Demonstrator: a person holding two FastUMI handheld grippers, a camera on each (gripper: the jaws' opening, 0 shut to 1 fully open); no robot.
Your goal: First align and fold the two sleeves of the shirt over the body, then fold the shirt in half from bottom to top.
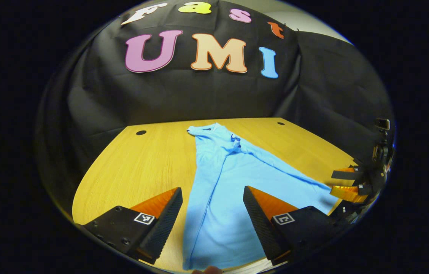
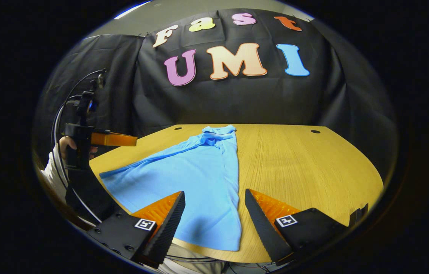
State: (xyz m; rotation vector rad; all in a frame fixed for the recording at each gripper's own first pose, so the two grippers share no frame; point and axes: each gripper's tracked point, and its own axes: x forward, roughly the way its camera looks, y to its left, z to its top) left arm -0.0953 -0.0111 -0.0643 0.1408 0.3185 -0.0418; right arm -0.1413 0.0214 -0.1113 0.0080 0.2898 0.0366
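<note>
A light blue shirt (image 1: 233,182) lies flat on the wooden table (image 1: 142,167), collar at the far end and hem at the near edge. One crease runs down its length; another ridge slants from the chest toward the near right corner. My left gripper (image 1: 212,188) is open above the shirt's lower half, nothing between its fingers. In the right gripper view the shirt (image 2: 199,179) has a straight right edge and a slanted left edge. My right gripper (image 2: 215,191) is open over the hem area, holding nothing. Each gripper appears at the side of the other's view: right gripper (image 1: 355,182), left gripper (image 2: 96,140).
A person's hand (image 2: 66,144) and pale sleeve (image 2: 53,171) hold the left gripper at the table's left edge, with cables looping above. The table (image 2: 313,171) has small dark holes (image 2: 315,131) near its back corners. The black cloth wall stands behind it.
</note>
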